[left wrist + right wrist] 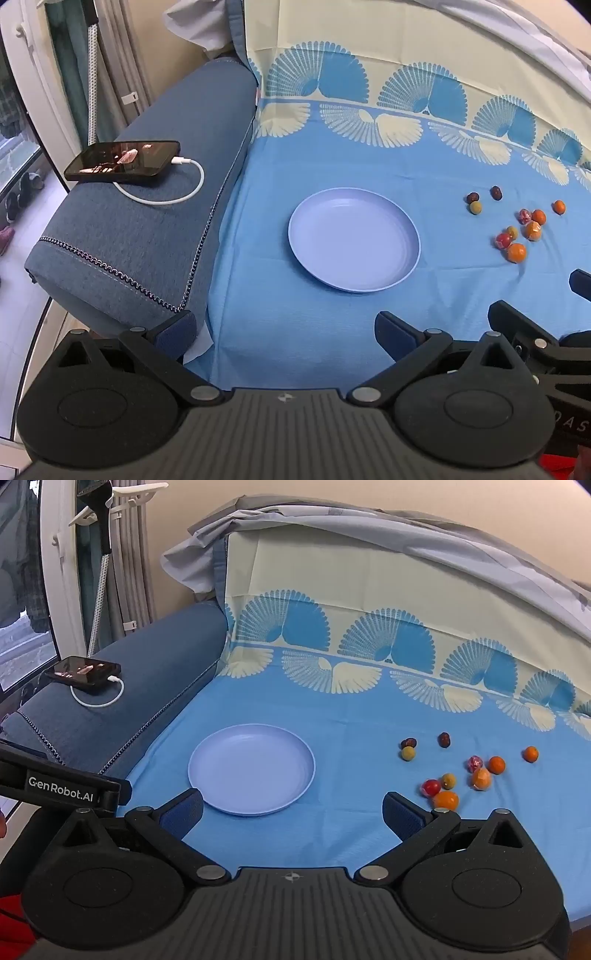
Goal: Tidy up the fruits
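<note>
Left gripper (284, 334) and right gripper (291, 814) both spread wide, nothing between; plate (221, 753) bare; fruits (480, 779) scattered beside it on cloth (351, 842).

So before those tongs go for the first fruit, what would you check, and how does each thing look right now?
1. Right tongs open and holding nothing: ok.
2. Left tongs open and holding nothing: ok.
3. Plate bare and ready to take fruit: ok.
4. Fruits loose on the cloth, none on the plate: ok, nearest orange one sits just past the right tongs.
5. Phone and cable on the armrest, away from plate and fruits: ok.
6. Whether the fruits are soft or would roll when gripped: cannot tell.
</note>
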Demonstrator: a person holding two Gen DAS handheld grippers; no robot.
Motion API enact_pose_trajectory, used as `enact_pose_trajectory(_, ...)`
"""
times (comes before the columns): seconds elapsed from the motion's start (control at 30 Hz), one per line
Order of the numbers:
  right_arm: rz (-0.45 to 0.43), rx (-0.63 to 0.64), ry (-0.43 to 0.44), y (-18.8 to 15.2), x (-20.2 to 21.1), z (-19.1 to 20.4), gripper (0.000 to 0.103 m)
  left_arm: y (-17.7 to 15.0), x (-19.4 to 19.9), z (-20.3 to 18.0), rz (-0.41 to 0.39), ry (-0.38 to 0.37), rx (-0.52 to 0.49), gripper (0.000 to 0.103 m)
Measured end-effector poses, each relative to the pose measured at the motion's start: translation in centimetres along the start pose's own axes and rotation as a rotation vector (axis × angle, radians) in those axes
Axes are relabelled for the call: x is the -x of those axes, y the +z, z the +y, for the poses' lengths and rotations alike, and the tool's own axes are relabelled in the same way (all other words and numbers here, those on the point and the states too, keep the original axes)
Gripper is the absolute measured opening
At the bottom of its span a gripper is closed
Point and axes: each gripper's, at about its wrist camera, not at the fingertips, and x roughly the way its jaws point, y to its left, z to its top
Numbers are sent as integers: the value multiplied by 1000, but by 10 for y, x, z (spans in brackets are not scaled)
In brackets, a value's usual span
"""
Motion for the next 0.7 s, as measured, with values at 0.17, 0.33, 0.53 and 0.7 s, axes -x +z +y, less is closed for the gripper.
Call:
enact_pose_trajectory(0.17,-3,-4,-2,0,0,0,103,0,1,0,-8,0,-5,103)
enact_pose_trajectory(0.33,-6,3,-1,2,2,2,103,1,1,0,1,6,-6,103)
enact_pose_trajectory(0.53,-19,-3,12,4,5,-1,103,3,5,-1,-17,12,-14,103)
enact_pose_trajectory(0.7,-41,-13,13,4,5,0,103,3,4,-3,-8,9,-22,103)
